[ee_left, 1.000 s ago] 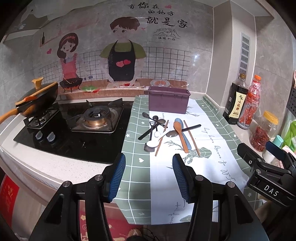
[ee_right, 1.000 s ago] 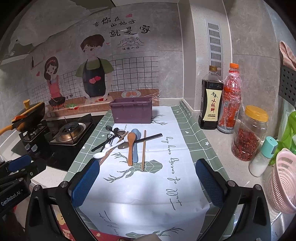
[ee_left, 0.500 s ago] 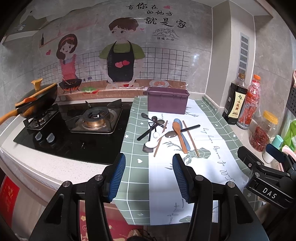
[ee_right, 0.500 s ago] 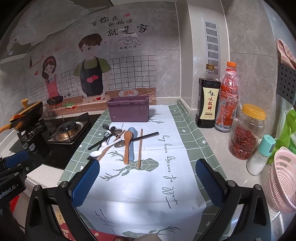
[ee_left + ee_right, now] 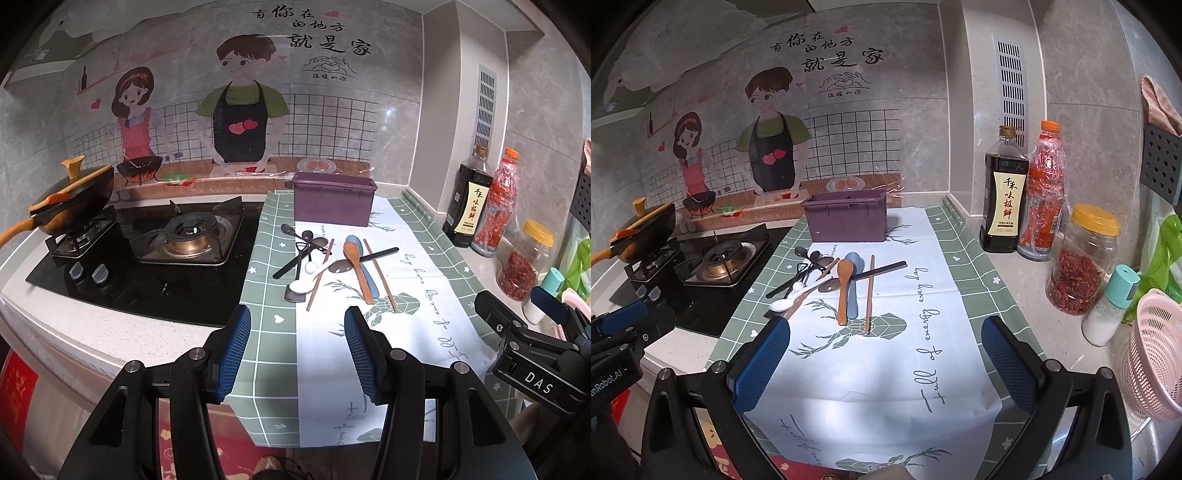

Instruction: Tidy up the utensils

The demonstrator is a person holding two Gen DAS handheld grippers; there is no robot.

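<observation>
A home kitchen: a 2-burner gas stove (image 5: 155, 243) with a wok (image 5: 70, 203) on it, a cartoon cooking mural (image 5: 236, 110) behind the stove, and a soy sauce bottle (image 5: 1004, 192) and chili jar (image 5: 1084, 258) right of the stove.

We saw a speckled countertop (image 5: 1030, 306) carrying a green-and-white mat (image 5: 886, 369) (partly overhanging its front edge), a black gas hob (image 5: 147, 280), and condiment bottles (image 5: 1004, 199).

Our left tool (image 5: 297, 349): black frame, blue ribbed pads, silver screws. Our right tool (image 5: 884, 363): same black frame, blue mesh-textured pads, silver screws, white "DAS" lettering on its side.
</observation>
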